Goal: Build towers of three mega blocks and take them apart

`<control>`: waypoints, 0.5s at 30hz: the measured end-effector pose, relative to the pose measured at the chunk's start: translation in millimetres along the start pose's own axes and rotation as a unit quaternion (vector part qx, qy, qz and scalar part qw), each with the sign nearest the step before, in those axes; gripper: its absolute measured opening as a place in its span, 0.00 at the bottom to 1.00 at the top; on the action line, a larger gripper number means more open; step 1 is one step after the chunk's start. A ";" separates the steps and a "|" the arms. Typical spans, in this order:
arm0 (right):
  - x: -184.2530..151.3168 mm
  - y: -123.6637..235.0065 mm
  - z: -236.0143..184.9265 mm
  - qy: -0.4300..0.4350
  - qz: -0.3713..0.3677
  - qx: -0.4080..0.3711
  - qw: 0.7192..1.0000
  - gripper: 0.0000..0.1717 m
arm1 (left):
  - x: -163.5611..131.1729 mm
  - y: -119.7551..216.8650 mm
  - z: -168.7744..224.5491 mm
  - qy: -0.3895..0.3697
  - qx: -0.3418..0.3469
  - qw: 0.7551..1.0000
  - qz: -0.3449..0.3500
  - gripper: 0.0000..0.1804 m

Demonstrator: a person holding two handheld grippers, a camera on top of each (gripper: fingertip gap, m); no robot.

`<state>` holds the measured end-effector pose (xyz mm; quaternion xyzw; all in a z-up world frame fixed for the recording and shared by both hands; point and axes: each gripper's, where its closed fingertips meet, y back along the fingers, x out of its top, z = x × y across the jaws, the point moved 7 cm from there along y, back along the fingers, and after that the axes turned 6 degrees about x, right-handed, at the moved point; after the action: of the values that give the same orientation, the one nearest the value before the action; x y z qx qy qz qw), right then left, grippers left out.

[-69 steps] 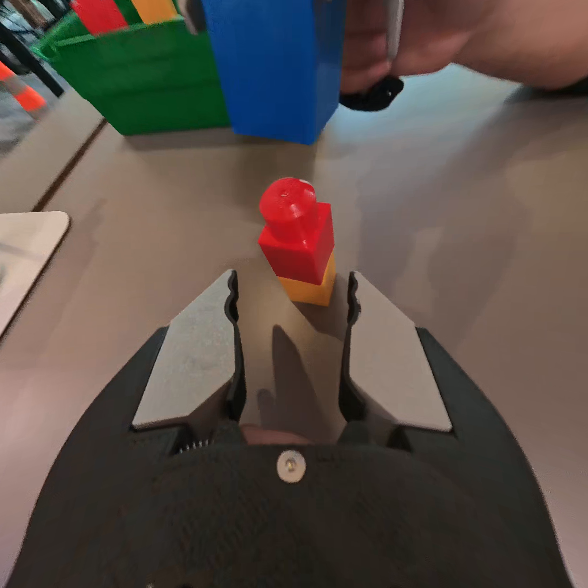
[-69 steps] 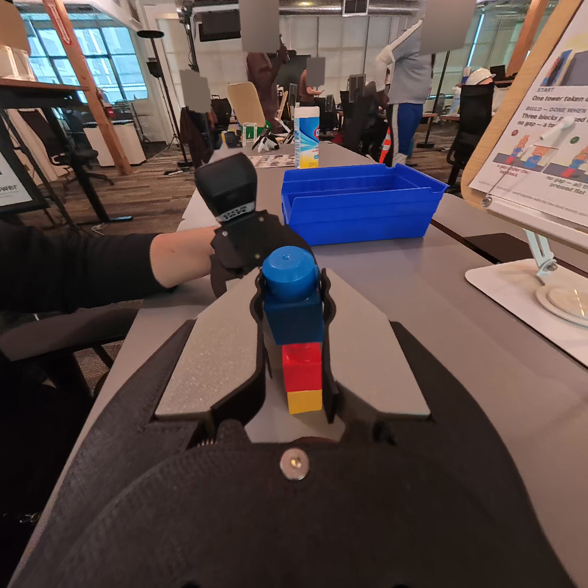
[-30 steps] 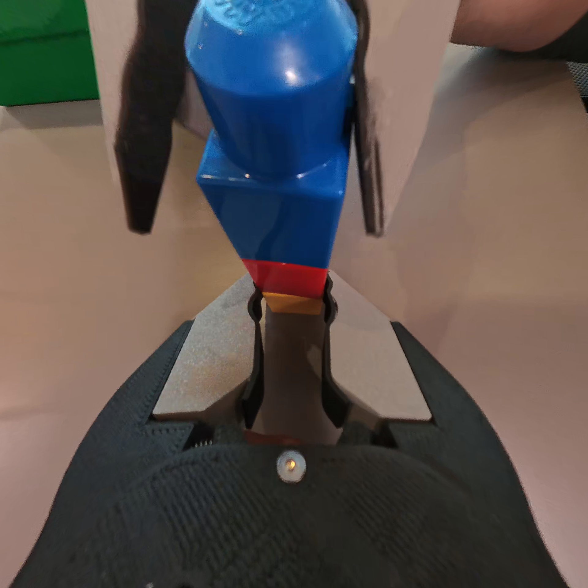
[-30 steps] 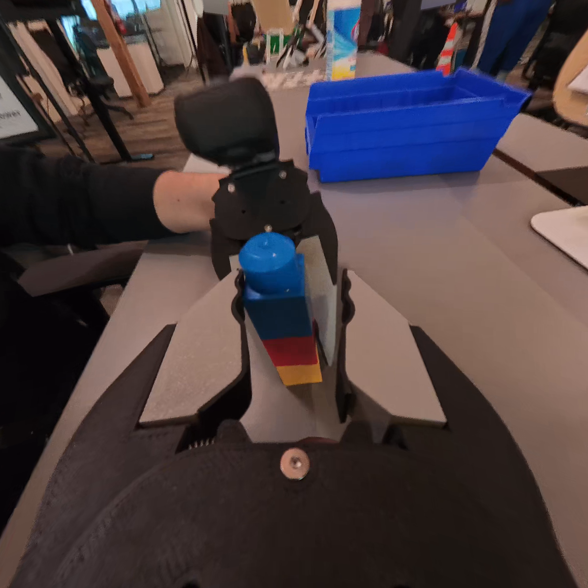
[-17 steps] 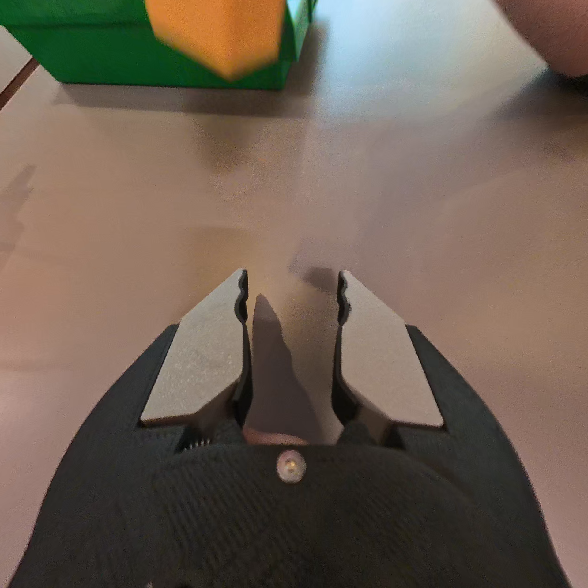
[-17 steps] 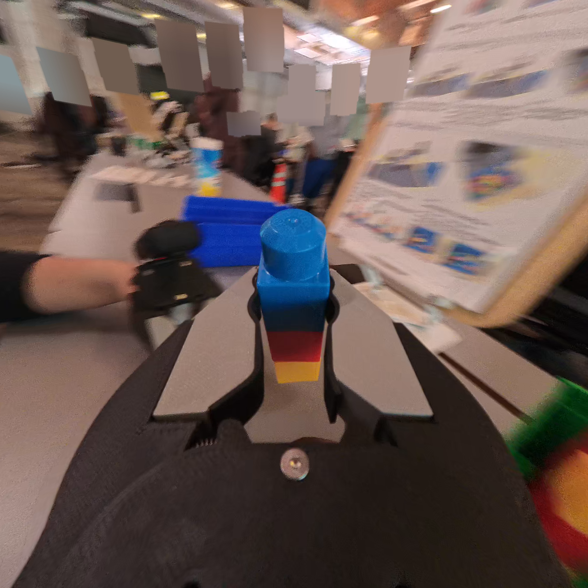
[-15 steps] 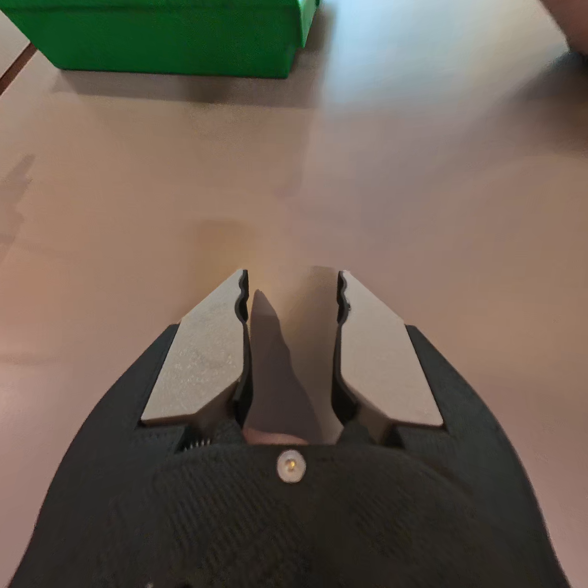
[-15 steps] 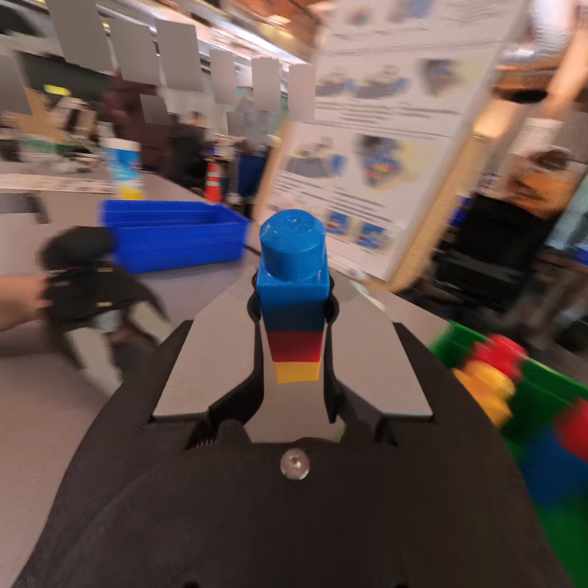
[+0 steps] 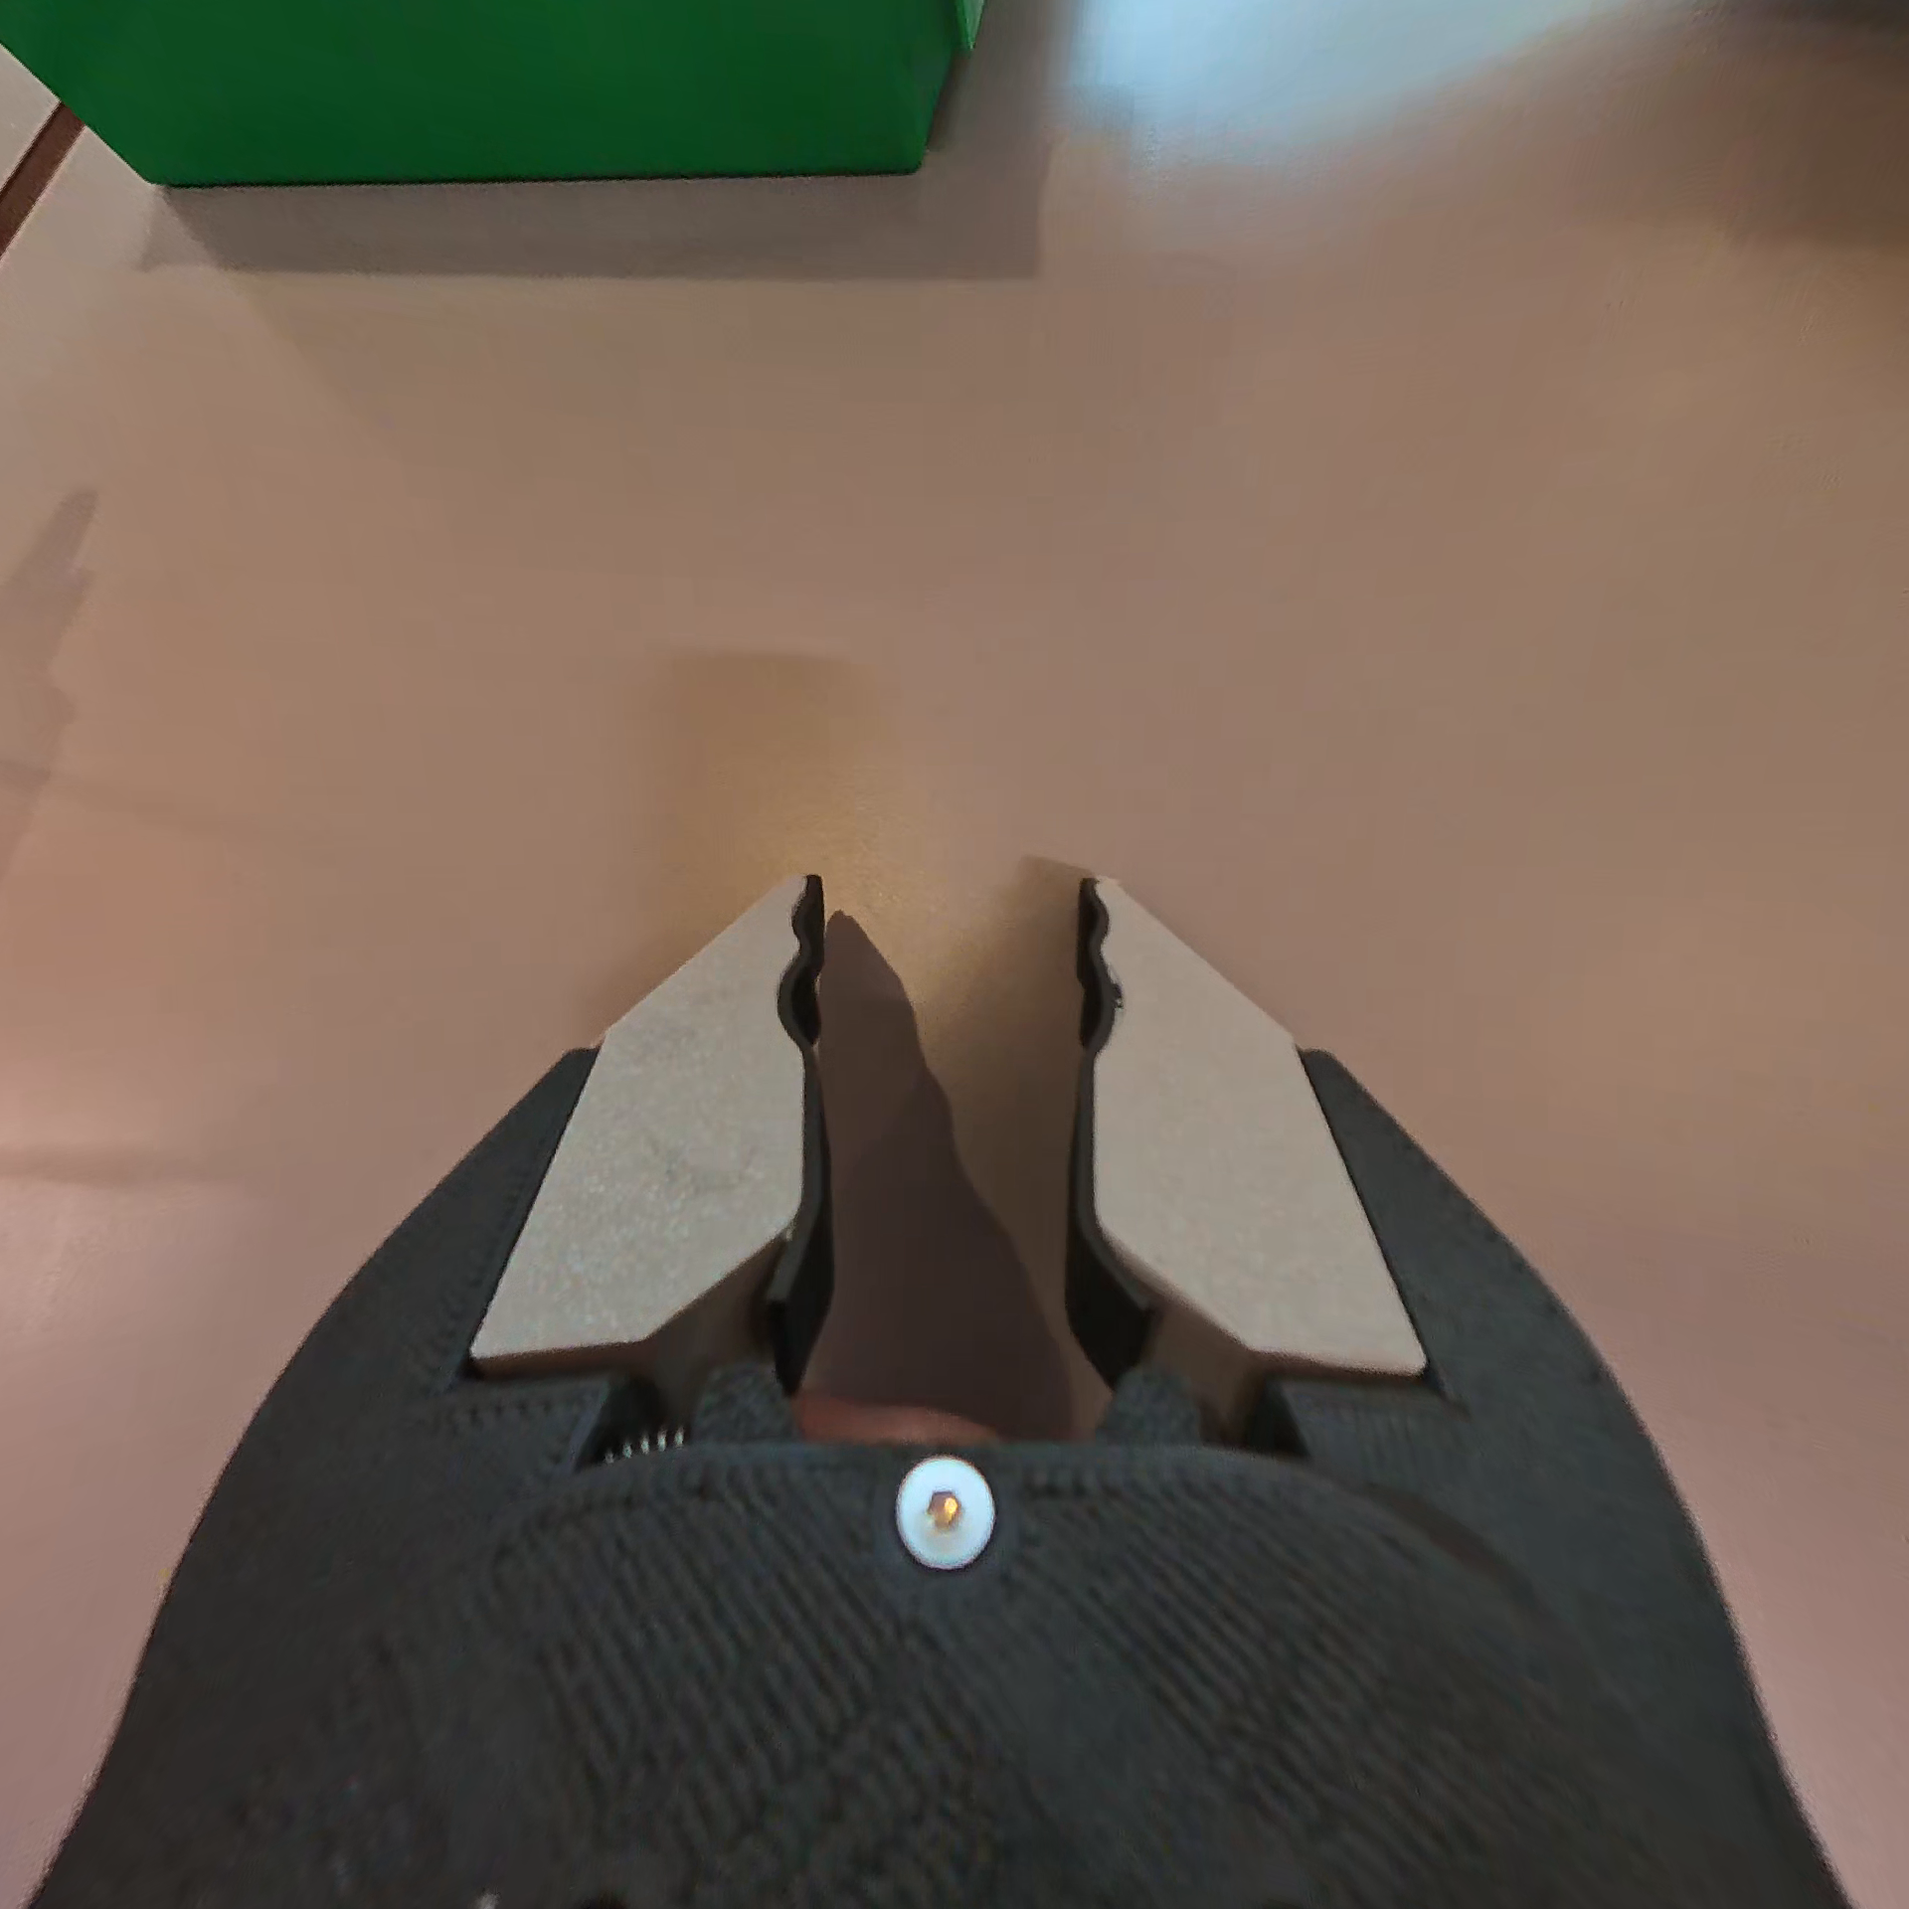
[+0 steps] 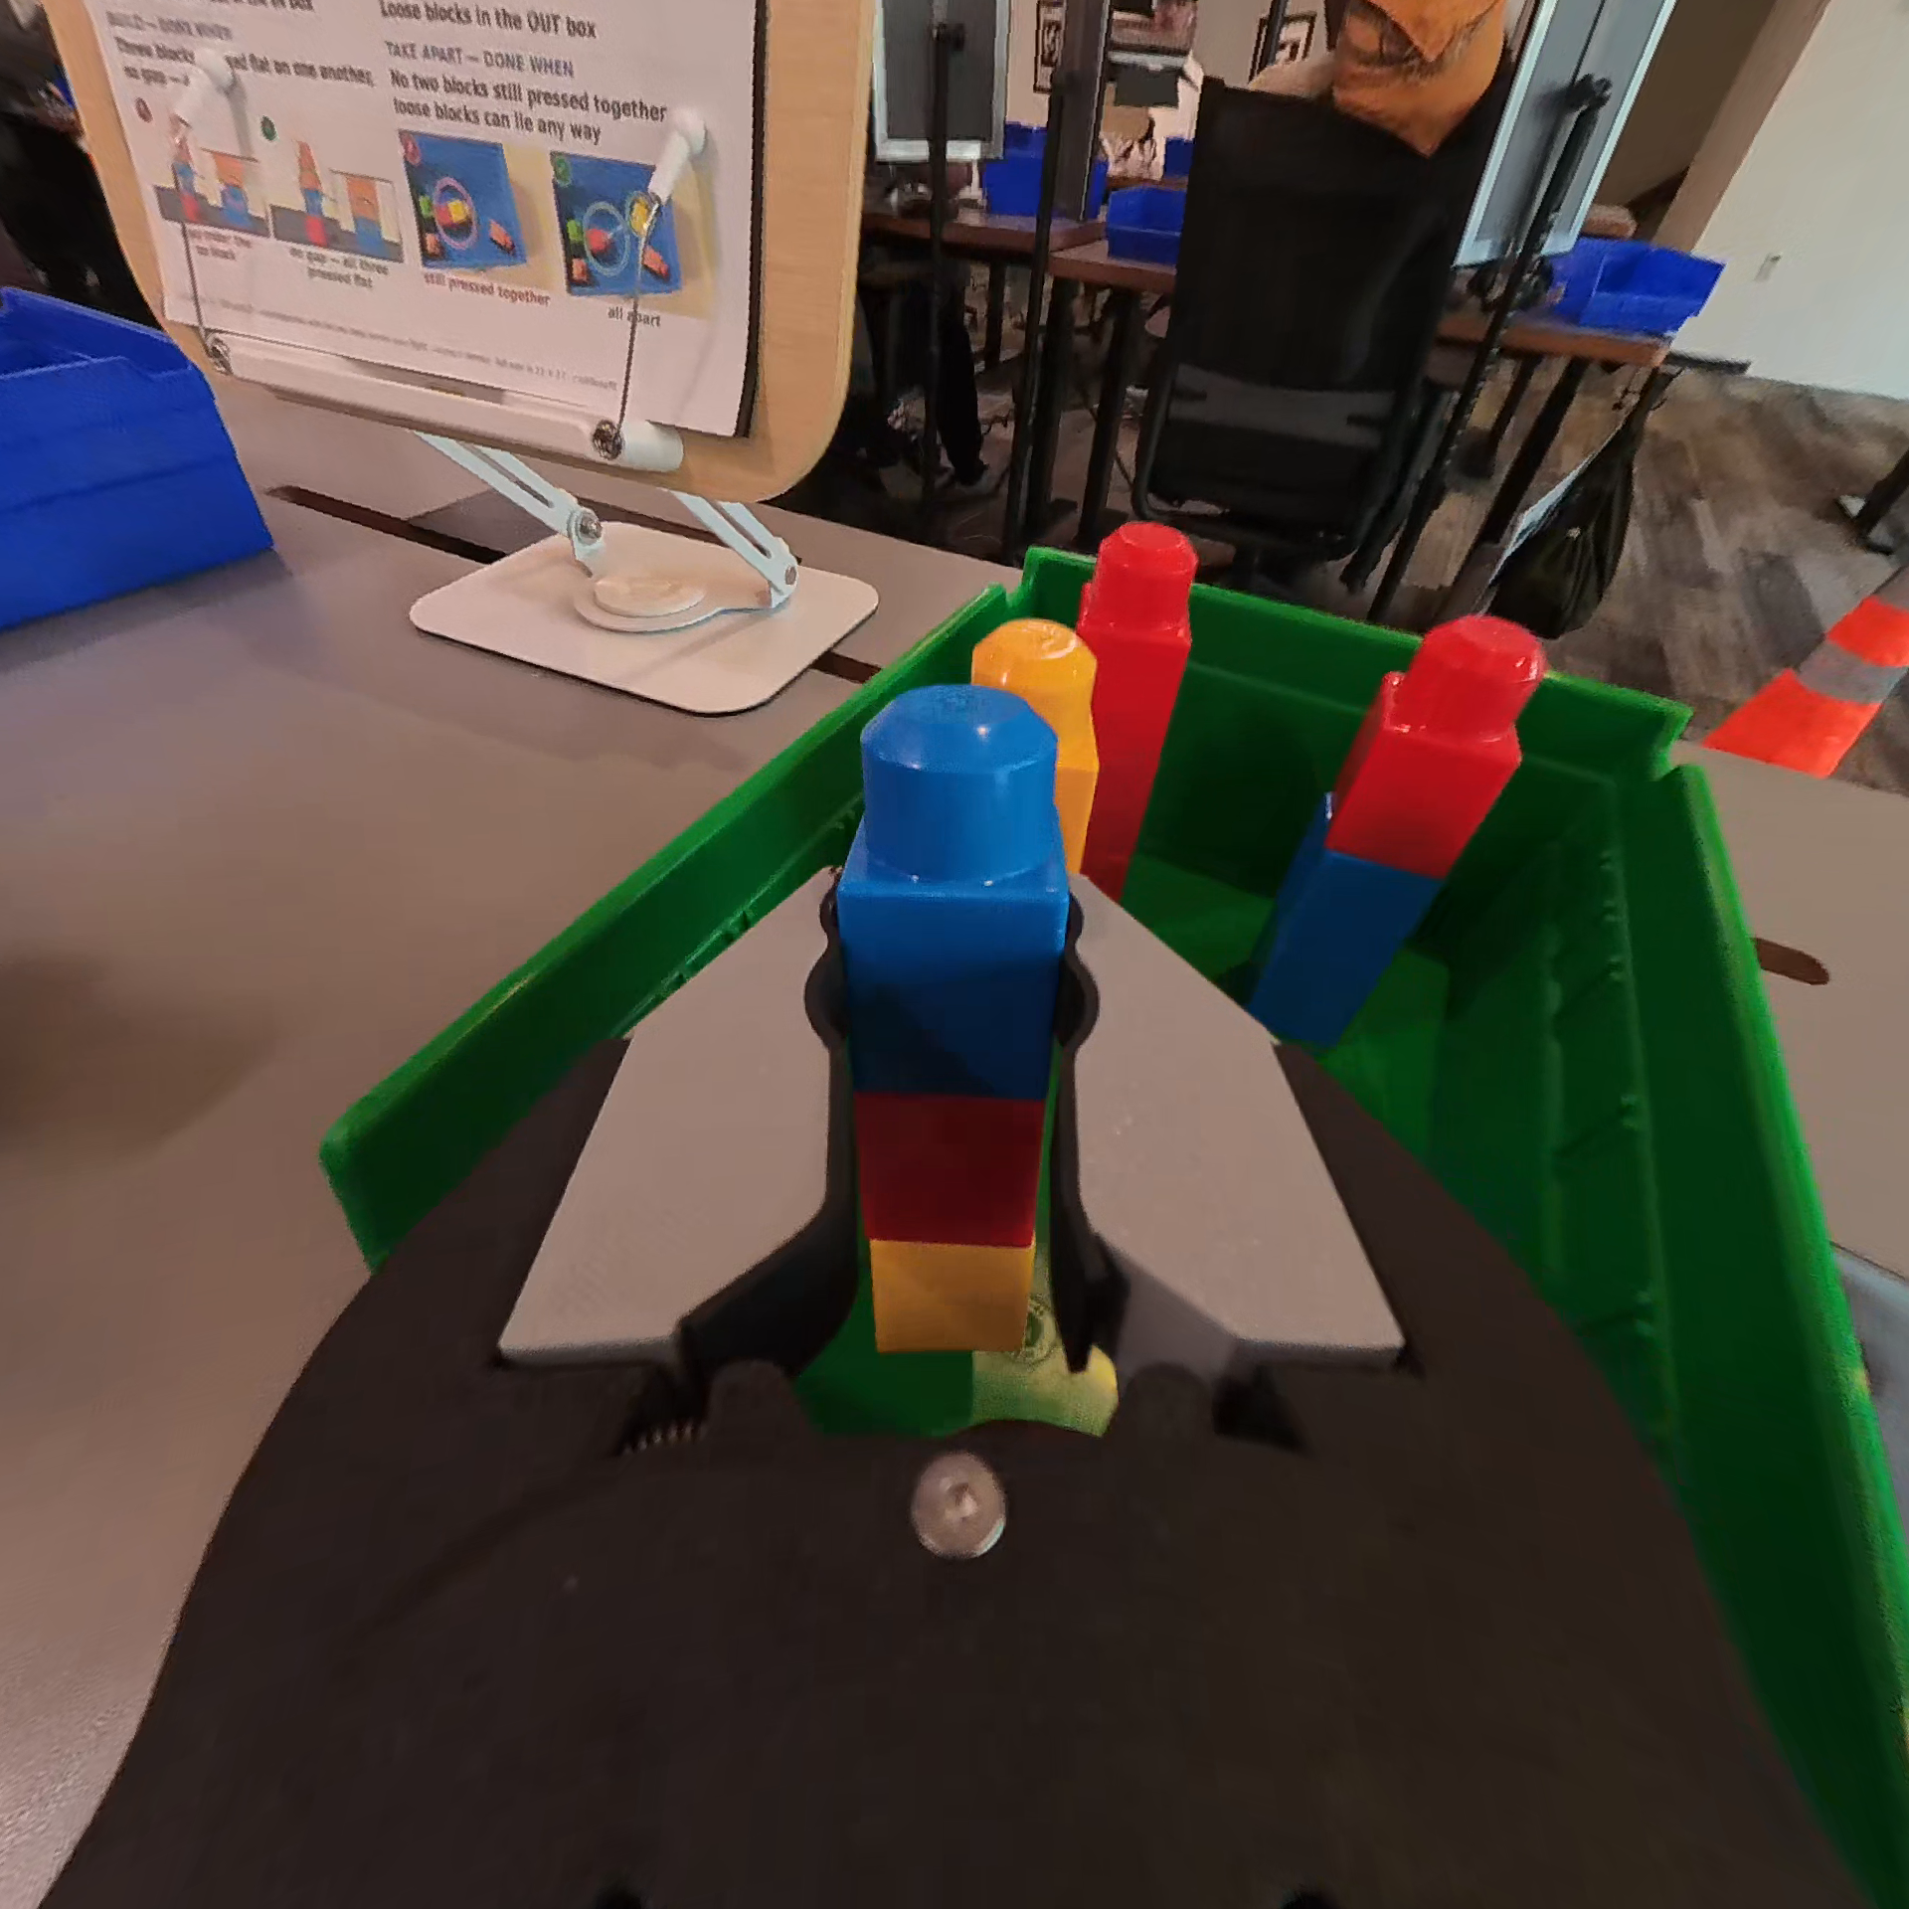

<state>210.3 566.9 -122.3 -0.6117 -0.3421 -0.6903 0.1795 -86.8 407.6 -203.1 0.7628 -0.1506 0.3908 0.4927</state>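
Your right wrist view alone shows the tower (image 10: 950, 1074), blue on red on yellow, hanging over the green bin (image 10: 1550, 1136) where other towers (image 10: 1384, 826) stand. Your right gripper (image 10: 950, 961) has its jaws pinching the blue block, pads pressed on both sides. Your left view shows only bare bench (image 9: 1343, 568) and the bin's wall (image 9: 496, 93), cut off above. Your left gripper (image 9: 950, 899) has jaws spread, holding nothing.

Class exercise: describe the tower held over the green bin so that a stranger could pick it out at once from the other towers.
Start at the green bin on the grey table. Over its near end, the right claw grips the tower by its blue top block, pads on both sides. Unlike the towers standing inside, it is stacked blue, red, yellow and is the only one held.
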 end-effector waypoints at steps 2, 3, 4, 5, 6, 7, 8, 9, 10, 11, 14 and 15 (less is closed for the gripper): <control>-5.0 -3.3 -0.1 -0.009 -0.021 0.002 1.000 0.21 | 0.0 0.0 -0.3 0.001 0.003 1.000 0.000 0.26; -6.8 -4.5 -0.2 -0.010 -0.030 -0.001 0.999 0.21 | -0.2 -0.1 -0.9 0.003 0.005 1.000 -0.001 0.26; -9.1 -5.9 -0.6 -0.009 -0.042 -0.002 0.999 0.21 | -0.4 -0.1 -2.1 0.008 0.008 1.000 -0.002 0.26; -12.4 -7.7 -1.3 -0.010 -0.059 -0.001 0.998 0.21 | -0.6 -0.2 -4.0 0.015 0.014 1.000 -0.003 0.26; -16.1 -9.6 -1.7 -0.012 -0.078 0.001 0.997 0.21 | -0.8 -0.2 -6.5 0.025 0.021 0.999 -0.004 0.27; -18.1 -10.9 -2.5 -0.010 -0.092 0.002 0.996 0.21 | -1.1 -0.1 -9.2 0.035 0.029 0.999 -0.004 0.27; -18.0 -10.7 -3.2 -0.005 -0.092 -0.001 0.996 0.21 | -1.5 0.3 -12.0 0.046 0.036 0.998 -0.004 0.27; -18.3 -9.7 -3.6 -0.001 -0.091 -0.006 0.996 0.21 | -1.8 0.6 -14.6 0.056 0.042 0.998 -0.004 0.27; -19.0 -7.9 -3.9 -0.001 -0.090 -0.009 0.996 0.21 | -2.2 0.9 -16.4 0.065 0.045 0.997 -0.004 0.27; -20.4 -5.6 -3.8 -0.003 -0.090 -0.011 0.996 0.21 | -2.5 1.2 -17.6 0.070 0.046 0.996 -0.004 0.27; -26.7 -0.6 -0.2 -0.020 -0.093 -0.013 0.995 0.21 | -3.1 1.1 -19.0 0.074 0.052 0.996 -0.006 0.27; -29.6 0.5 0.7 -0.028 -0.095 -0.008 0.995 0.21 | -3.1 0.8 -18.3 0.072 0.051 0.996 -0.008 0.27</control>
<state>216.7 562.0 -150.8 -0.5972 -0.3977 -0.6896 0.0982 -97.5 422.7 -201.1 0.7580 -0.0892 0.4478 0.4658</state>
